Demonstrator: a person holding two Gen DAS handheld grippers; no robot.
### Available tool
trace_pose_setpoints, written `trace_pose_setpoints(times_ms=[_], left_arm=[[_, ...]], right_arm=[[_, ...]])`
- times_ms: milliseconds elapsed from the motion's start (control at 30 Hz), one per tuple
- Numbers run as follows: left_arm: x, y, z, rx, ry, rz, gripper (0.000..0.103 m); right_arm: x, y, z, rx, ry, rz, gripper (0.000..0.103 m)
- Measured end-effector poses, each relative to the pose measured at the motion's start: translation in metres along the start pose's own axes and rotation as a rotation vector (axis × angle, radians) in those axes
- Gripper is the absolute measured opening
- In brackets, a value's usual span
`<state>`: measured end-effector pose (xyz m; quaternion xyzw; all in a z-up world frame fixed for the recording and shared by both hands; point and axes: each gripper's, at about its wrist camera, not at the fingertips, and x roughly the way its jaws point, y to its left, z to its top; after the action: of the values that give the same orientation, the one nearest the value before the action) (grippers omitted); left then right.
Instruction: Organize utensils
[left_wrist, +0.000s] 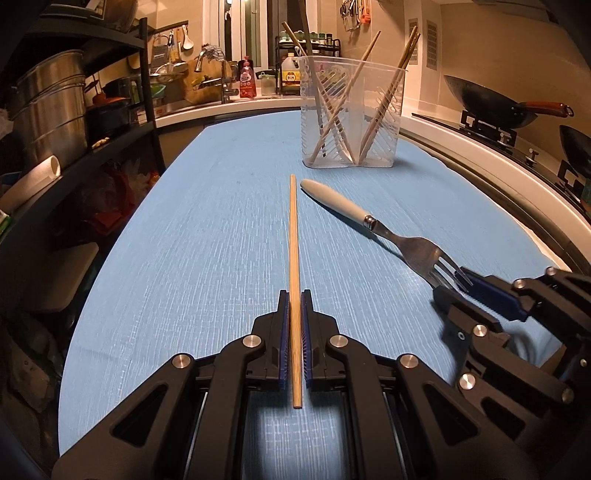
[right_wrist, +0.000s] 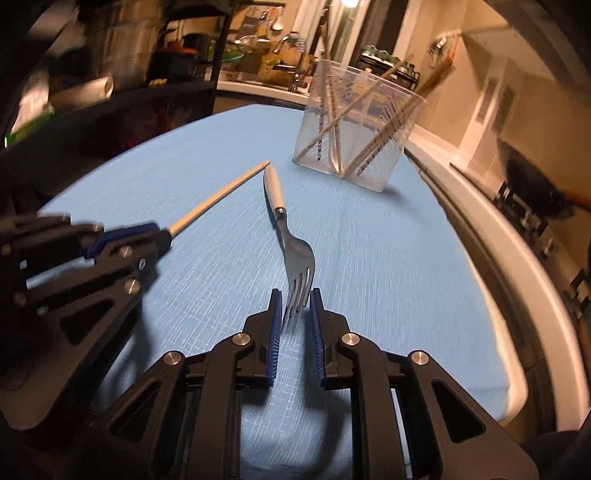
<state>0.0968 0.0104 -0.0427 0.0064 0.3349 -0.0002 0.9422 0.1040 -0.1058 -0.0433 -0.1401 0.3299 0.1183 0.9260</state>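
We look forward and downward along each gripper's fingers, close above the blue table (left_wrist: 184, 221). Both views share the clear utensil holder (left_wrist: 351, 114) ahead, and each shows the other gripper.

One plain wooden chopstick (left_wrist: 293, 258) is pinched near its back end, pointing straight toward the holder. The fork (right_wrist: 291, 251) (white handle, steel head) has its tines clamped, handle aimed the same way. The clear plastic holder (left_wrist: 352, 114) stands upright on the blue cloth with several chopsticks leaning inside.
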Motion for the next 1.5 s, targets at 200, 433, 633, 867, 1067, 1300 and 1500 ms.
trace_pose_setpoints(times_ms=[200, 433, 633, 867, 1067, 1300, 1500], left_arm=[[-0.007, 0.0, -0.005, 0.008, 0.01, 0.008, 0.006], [-0.012, -0.001, -0.009, 0.004, 0.015, 0.011, 0.006], [-0.015, -0.002, -0.01, 0.009, 0.014, 0.018, 0.006], [-0.019, -0.003, -0.01, 0.015, -0.004, 0.0, 0.006], [-0.016, -0.004, -0.013, 0.016, 0.008, -0.004, 0.006], [-0.019, -0.003, -0.012, 0.023, 0.0, 0.001, 0.006], [-0.023, -0.008, -0.01, 0.035, -0.022, 0.004, 0.006]], right_arm=[[0.005, -0.018, -0.001, 0.149, 0.038, 0.109, 0.011], [0.008, -0.029, -0.004, 0.234, 0.052, 0.142, 0.004], [0.011, -0.043, -0.006, 0.29, 0.062, 0.116, 0.001], [0.012, -0.053, -0.008, 0.283, 0.068, -0.019, 0.001], [0.01, -0.056, -0.011, 0.27, 0.068, -0.055, 0.001], [0.01, -0.055, -0.01, 0.265, 0.064, -0.058, 0.001], [0.006, -0.058, -0.011, 0.28, 0.054, -0.064, 0.001]])
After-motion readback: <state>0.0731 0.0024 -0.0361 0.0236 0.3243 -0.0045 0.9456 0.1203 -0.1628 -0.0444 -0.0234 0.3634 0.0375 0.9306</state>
